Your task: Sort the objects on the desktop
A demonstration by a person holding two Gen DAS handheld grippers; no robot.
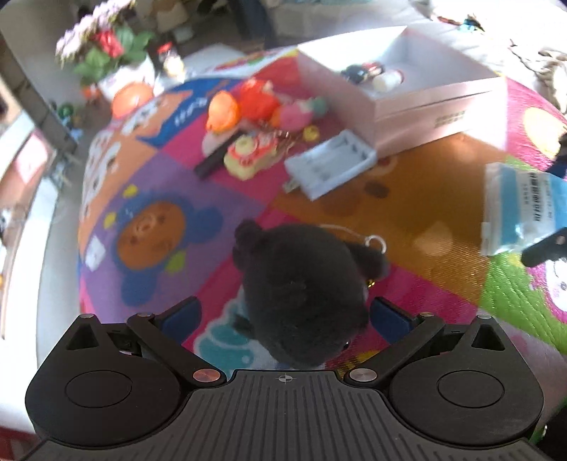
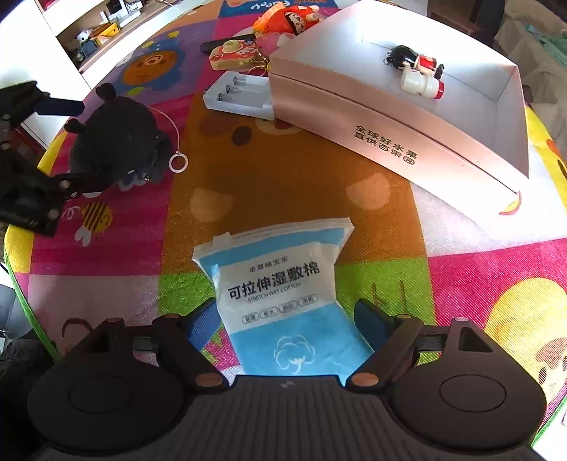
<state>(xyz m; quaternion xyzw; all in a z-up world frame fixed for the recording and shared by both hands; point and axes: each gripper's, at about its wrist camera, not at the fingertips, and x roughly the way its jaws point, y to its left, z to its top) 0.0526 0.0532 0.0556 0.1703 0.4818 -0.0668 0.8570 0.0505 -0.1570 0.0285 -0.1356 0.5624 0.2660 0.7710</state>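
A black plush toy with a ring cord lies on the colourful mat between the blue pads of my open left gripper; the pads stand apart from its sides. It also shows in the right wrist view. A blue and white cotton pad pack lies between the blue pads of my open right gripper; it also shows in the left wrist view. A white open box holds a small black and red figure and a white bottle.
A white battery holder lies by the box's left end. A yellow toy camera, a black bar and orange and red toys lie behind it. Flowers stand at the far left of the mat.
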